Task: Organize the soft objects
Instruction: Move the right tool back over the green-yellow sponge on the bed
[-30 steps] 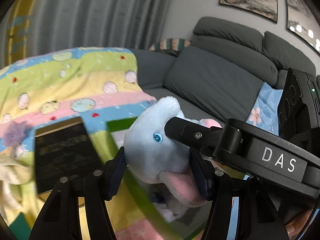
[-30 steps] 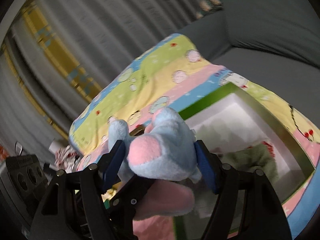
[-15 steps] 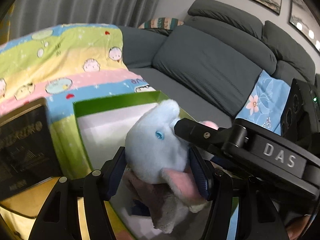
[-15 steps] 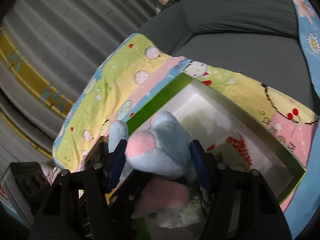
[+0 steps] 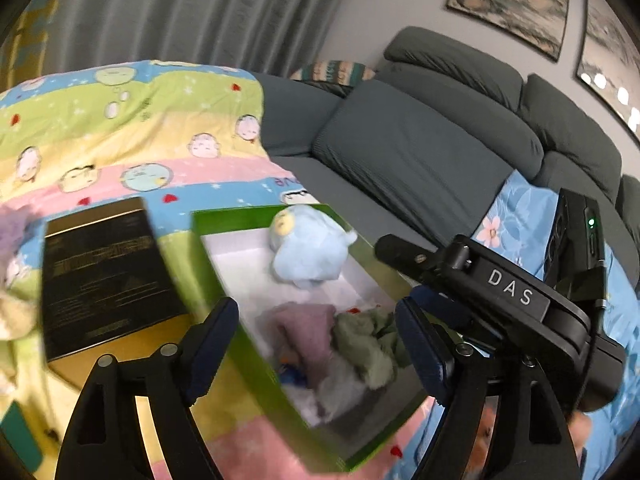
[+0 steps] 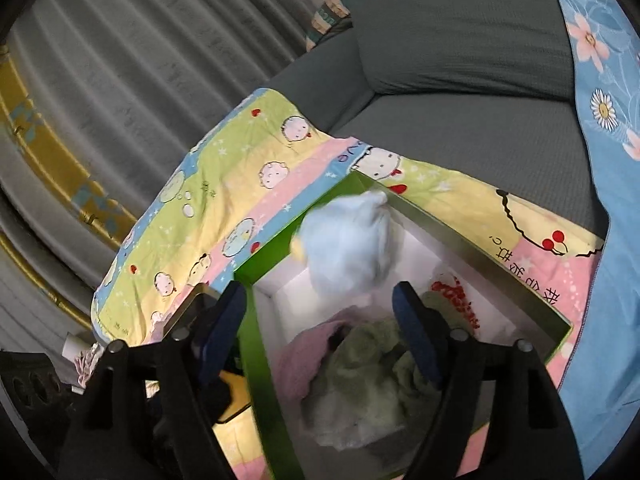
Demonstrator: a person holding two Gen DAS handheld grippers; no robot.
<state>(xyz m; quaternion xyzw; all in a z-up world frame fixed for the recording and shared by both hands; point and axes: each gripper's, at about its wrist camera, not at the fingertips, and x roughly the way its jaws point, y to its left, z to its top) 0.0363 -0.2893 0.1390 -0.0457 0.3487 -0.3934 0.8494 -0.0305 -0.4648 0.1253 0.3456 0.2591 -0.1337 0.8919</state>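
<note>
My left hand-held gripper (image 5: 316, 344) and right hand-held gripper (image 6: 320, 332) are both opening wide, with nothing between their jaws. The blue plush toy (image 5: 308, 248) sits in the far end of the green box (image 5: 216, 264), free of both. Nearer me in the box lie a pink cloth (image 5: 308, 332) and a green cloth (image 5: 368, 344). A black box (image 5: 104, 280) lies to the left on the striped blanket (image 5: 120, 128).

Plush toy (image 5: 308, 246): fuzzy pale-blue pile. Box (image 5: 256, 344): glossy green card rim, matt white inside. Pink cloth (image 5: 308, 328) and green cloth (image 5: 368, 344) look soft-knit, crumpled. Blanket (image 5: 120, 128): smooth printed cotton. Sofa (image 5: 420, 152): matt grey ribbed fabric.
</note>
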